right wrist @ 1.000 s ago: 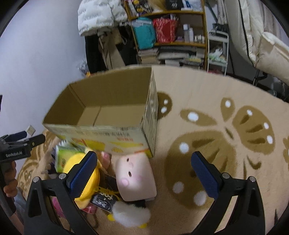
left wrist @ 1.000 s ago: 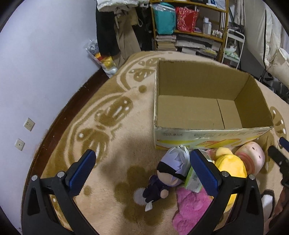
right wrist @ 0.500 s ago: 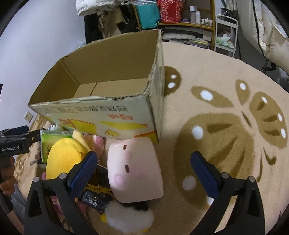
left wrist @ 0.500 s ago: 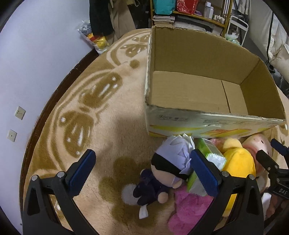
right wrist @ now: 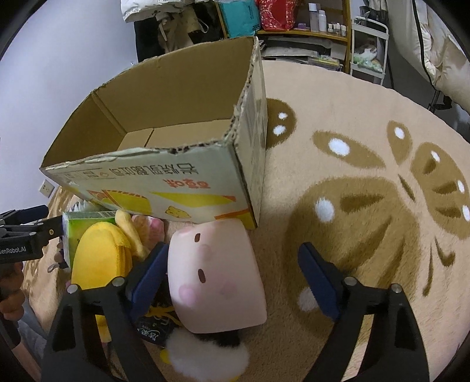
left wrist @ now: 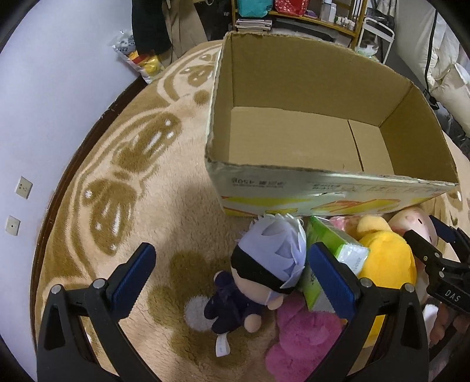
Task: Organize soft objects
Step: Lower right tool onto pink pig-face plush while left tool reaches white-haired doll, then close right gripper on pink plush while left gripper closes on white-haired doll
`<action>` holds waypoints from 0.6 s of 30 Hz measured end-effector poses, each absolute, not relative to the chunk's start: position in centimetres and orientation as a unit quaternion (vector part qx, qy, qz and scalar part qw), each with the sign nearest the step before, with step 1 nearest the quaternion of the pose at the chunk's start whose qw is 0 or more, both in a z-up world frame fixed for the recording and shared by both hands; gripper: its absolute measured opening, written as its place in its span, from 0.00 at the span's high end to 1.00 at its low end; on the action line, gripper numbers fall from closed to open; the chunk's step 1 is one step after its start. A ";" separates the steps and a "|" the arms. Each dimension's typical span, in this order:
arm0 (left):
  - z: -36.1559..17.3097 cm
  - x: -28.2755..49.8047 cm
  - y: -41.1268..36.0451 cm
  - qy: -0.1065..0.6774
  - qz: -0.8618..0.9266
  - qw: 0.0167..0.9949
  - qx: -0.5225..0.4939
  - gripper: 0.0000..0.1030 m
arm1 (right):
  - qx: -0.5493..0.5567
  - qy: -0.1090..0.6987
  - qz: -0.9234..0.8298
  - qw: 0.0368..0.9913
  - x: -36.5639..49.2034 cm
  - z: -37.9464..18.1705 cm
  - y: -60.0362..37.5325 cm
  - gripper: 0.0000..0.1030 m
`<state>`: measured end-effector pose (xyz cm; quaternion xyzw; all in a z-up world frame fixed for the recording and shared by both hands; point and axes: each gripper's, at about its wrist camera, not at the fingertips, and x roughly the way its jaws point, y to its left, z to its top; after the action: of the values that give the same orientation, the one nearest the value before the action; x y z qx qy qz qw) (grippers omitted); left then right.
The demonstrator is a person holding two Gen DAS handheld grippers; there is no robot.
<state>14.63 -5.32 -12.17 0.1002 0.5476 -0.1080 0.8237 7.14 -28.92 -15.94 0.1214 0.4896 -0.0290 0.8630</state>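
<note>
An open empty cardboard box [left wrist: 320, 88] stands on the rug; it also shows in the right wrist view [right wrist: 182, 188]. Soft toys lie in front of it: a doll with lilac hair and a black blindfold [left wrist: 264, 264], a green tissue pack [left wrist: 332, 252], a yellow plush [left wrist: 387, 258], a pink plush [left wrist: 305, 343] and a pale pink pig cushion [right wrist: 214, 273]. My left gripper [left wrist: 232, 282] is open, its jaws either side of the doll, just above it. My right gripper [right wrist: 232, 282] is open around the pig cushion.
A beige rug with brown patterns [right wrist: 382, 205] covers the floor. A wooden shelf [left wrist: 293, 17] with books and bags stands behind the box. A lilac wall [left wrist: 44, 88] with sockets runs on the left. A plastic bag [left wrist: 138, 58] lies by the wall.
Both grippers have moved forward and down toward the toys. The doll now lies between my left jaws, and the pig cushion between my right jaws. Both stay open.
</note>
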 end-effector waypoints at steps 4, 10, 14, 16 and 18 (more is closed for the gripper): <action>-12.7 14.9 -5.2 0.563 -0.112 0.814 0.093 0.00 | 0.124 0.490 -0.020 0.863 7.3 -16.1 -28.8 0.20; -13.3 15.1 -4.9 0.570 -0.110 0.810 0.085 0.00 | 0.130 0.489 -0.002 0.862 7.4 -16.2 -28.2 0.38; -13.6 15.3 -4.6 0.576 -0.113 0.806 0.074 0.09 | 0.130 0.488 0.002 0.863 7.4 -16.2 -28.0 0.42; -13.9 15.4 -4.5 0.582 -0.121 0.801 0.066 0.13 | 0.131 0.488 0.003 0.863 7.3 -16.1 -28.0 0.42; -14.1 15.4 -4.6 0.585 -0.127 0.798 0.067 0.21 | 0.132 0.487 0.002 0.864 7.3 -16.1 -28.1 0.43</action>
<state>15.37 -4.61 -14.08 0.0668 0.5847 -0.1270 0.7984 7.29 -28.08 -16.08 0.1321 0.4865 0.0020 0.8636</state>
